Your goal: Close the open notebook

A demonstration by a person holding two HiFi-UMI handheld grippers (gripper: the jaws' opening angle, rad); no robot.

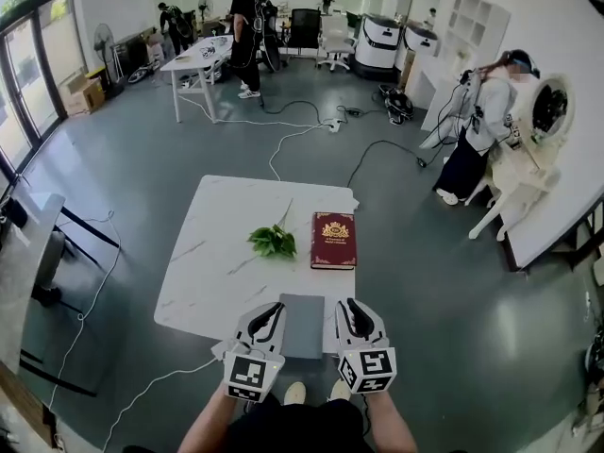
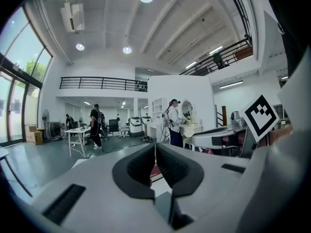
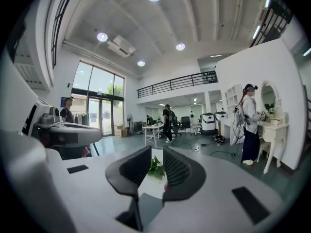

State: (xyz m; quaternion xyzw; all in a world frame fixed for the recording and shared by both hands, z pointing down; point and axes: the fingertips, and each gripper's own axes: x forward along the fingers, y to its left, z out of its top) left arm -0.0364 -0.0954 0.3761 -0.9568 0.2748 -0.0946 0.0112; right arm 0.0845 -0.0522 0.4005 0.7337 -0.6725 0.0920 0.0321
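A grey notebook lies shut and flat at the near edge of the white table. My two grippers hang level on either side of it, above the table edge. The left gripper has its jaws shut with nothing between them. The right gripper stands open with a narrow empty gap. A closed red book with a gold emblem lies further back, and a green leafy sprig lies left of it. The red book shows past the left jaws.
Cables trail over the grey floor beyond the table. A person stands at a white vanity on the right. Other people stand by a far table. Glass doors line the left wall.
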